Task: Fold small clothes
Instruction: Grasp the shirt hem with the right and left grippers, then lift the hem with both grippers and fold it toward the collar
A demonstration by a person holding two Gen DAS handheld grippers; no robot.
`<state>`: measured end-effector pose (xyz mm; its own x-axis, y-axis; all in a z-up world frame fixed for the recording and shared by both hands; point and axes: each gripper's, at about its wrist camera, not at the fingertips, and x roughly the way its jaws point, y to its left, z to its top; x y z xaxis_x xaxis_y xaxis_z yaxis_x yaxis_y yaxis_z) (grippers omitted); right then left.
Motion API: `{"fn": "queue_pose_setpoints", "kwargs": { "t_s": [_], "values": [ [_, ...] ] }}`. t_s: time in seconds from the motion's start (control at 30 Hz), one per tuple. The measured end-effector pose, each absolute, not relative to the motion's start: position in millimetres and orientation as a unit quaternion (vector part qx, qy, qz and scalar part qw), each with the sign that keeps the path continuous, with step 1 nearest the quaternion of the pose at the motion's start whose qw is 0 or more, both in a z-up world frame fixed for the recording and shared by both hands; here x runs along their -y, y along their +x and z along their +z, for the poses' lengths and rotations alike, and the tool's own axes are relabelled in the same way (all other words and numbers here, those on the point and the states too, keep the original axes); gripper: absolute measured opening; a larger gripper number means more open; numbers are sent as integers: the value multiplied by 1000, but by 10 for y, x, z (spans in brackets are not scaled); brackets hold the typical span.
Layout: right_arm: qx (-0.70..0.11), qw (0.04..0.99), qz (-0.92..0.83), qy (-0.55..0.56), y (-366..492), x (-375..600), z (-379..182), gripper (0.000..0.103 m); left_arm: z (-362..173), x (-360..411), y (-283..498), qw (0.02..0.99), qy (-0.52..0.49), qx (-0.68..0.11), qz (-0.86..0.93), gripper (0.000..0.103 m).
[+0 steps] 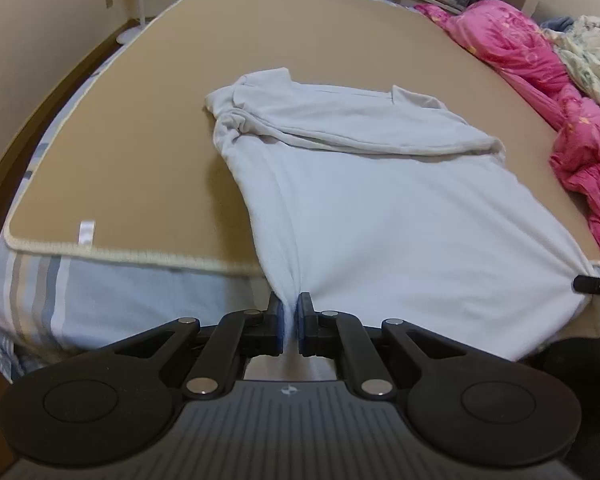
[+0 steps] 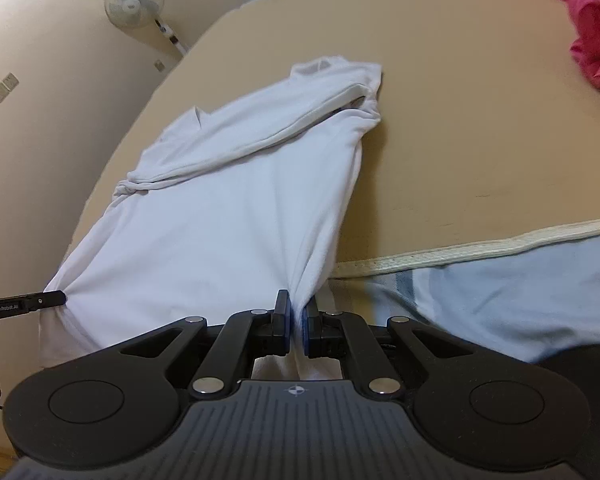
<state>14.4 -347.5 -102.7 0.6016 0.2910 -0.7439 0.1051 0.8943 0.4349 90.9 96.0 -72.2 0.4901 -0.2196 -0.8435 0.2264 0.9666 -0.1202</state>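
One white garment (image 1: 372,208) lay on the tan mat (image 1: 140,128) of a bed, its far end folded over. The left gripper (image 1: 291,312) and right gripper (image 2: 298,314), two in all, each had jaws nearly closed, pinching a near corner of the garment. The left gripper's finger (image 2: 32,303) read "GenRobot.AI". One pink quilt (image 1: 540,64) lay beside.

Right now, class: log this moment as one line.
left hand-held gripper: shut on white shirt hem | right hand-held gripper: same | mat: under shirt
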Motion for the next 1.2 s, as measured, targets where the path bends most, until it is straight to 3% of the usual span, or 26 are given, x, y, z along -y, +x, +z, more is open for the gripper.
{"fn": "queue_pose_setpoints", "kwargs": {
  "t_s": [0.33, 0.5, 0.67, 0.7, 0.73, 0.77, 0.8, 0.83, 1.03, 1.2],
  "values": [
    [-489, 821, 47, 292, -680, 3484, -1237, 5, -1018, -1115, 248, 819, -2, -562, -114, 7],
    [-507, 803, 55, 309, -188, 3484, -1069, 5, -920, -1172, 762, 803, -34, -587, -94, 6],
    [-470, 822, 28, 321, 1125, 3645, -610, 6, -400, -1147, 2260, 827, -54, -558, -48, 9],
    [-459, 826, -2, 326, 1427, 3690, -569, 8, -379, -1163, 2605, 832, -63, -551, -24, 15],
    [-452, 829, -35, 327, 1729, 3742, -553, 12, -365, -1185, 2926, 839, -69, -540, 2, 31],
    [-442, 830, -59, 335, 1989, 3805, -551, 34, -373, -1231, 3261, 845, -66, -529, 30, 44],
    [-433, 830, -67, 344, 2161, 3871, -552, 64, -397, -1304, 3467, 845, -69, -528, 54, 64],
    [-416, 832, -72, 360, 2250, 3945, -537, 69, -413, -1406, 3625, 845, -80, -524, 78, 66],
    [-332, 881, -29, 335, 2172, 4161, -666, 70, -649, -1761, 3694, 854, -117, -505, 49, 74],
    [-373, 889, -57, 259, 2359, 4026, -1161, 66, -1072, -1483, 3625, 851, -66, -521, -14, 74]
  ]
}}
